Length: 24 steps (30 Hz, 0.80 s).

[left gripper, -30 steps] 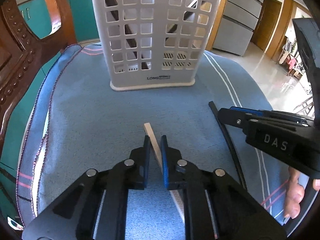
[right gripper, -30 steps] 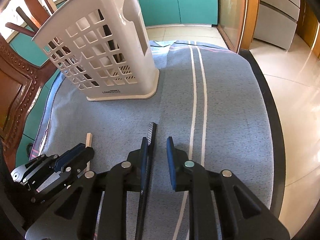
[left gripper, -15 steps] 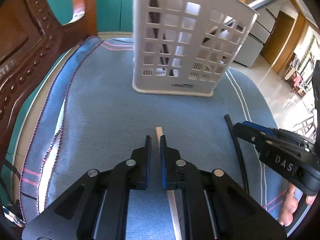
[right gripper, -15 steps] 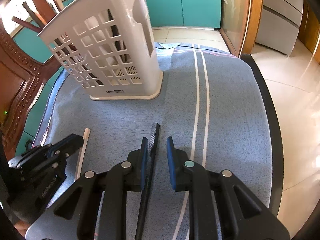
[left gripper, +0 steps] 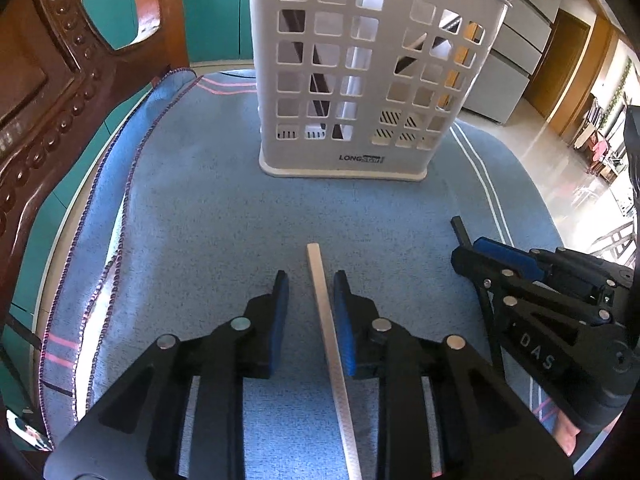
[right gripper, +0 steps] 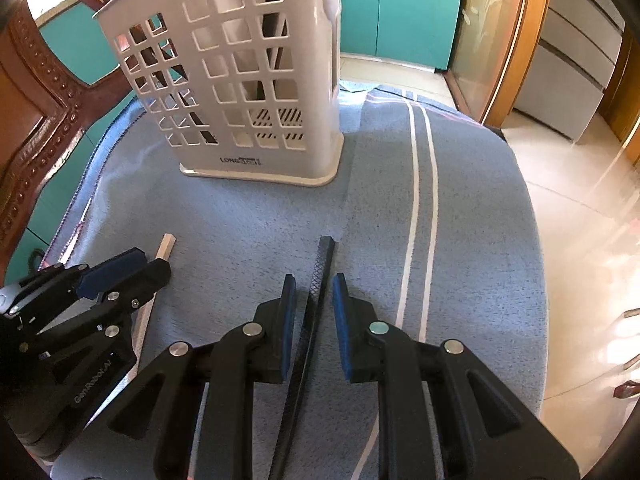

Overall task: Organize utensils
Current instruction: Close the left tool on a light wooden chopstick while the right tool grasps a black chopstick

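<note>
Because each chopstick is to be lifted into the slotted basket ahead, the pale chopstick is straddled between the parted left fingers and the black chopstick between the parted right fingers, neither yet clamped.

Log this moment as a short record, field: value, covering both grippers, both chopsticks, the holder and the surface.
left gripper: open, straddling the light wooden chopstick, which lies near its right pad
right gripper: open, straddling the black chopstick
chopsticks: both flat on the blue cloth, side by side, ends pointing toward the holder
white utensil holder: upright on the cloth, lattice walls, dark utensils already inside
grasp status: neither chopstick clamped or lifted
</note>
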Each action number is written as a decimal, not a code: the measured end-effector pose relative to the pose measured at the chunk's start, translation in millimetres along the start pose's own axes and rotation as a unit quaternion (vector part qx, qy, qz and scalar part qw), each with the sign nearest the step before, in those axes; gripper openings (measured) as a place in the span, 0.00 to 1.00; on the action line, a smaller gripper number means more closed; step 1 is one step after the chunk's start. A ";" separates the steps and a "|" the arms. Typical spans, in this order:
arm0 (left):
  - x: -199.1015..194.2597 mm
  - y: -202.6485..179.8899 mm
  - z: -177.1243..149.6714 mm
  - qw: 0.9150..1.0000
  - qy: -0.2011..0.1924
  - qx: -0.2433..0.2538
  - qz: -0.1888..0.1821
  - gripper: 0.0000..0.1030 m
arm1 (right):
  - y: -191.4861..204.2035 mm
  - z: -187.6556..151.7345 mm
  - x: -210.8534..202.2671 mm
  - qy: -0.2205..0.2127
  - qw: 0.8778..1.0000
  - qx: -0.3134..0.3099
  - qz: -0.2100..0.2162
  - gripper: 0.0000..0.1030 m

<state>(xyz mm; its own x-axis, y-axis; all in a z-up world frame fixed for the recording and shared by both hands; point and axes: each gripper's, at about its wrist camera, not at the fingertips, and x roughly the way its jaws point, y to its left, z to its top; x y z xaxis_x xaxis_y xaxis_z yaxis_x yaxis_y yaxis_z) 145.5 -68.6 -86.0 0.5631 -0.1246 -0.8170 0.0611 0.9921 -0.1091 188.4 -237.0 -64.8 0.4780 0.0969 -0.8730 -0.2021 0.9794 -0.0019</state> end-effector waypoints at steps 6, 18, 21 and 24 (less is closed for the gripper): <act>4.1 -16.2 5.0 1.000 -0.003 0.014 0.014 0.24 | 3.6 -1.5 1.7 -0.005 1.000 -0.012 -0.013 0.21; 8.3 -38.5 7.5 0.999 -0.009 0.026 0.034 0.24 | 7.2 -7.0 -0.1 -0.008 1.000 -0.015 -0.017 0.26; 12.9 -41.5 11.4 0.999 -0.010 0.028 0.036 0.24 | 2.8 -6.0 0.0 -0.009 1.000 -0.016 -0.018 0.27; 15.3 -41.1 13.2 0.999 -0.009 0.024 0.034 0.23 | 3.8 -5.9 0.8 -0.010 1.000 -0.013 -0.017 0.27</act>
<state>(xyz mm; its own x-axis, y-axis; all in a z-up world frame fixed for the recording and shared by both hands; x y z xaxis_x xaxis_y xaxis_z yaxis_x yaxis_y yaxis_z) 162.5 -111.1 -86.5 0.5822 -0.0565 -0.8111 0.0607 0.9978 -0.0260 183.0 -234.2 -68.4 0.5018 0.0671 -0.8624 -0.2076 0.9772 -0.0448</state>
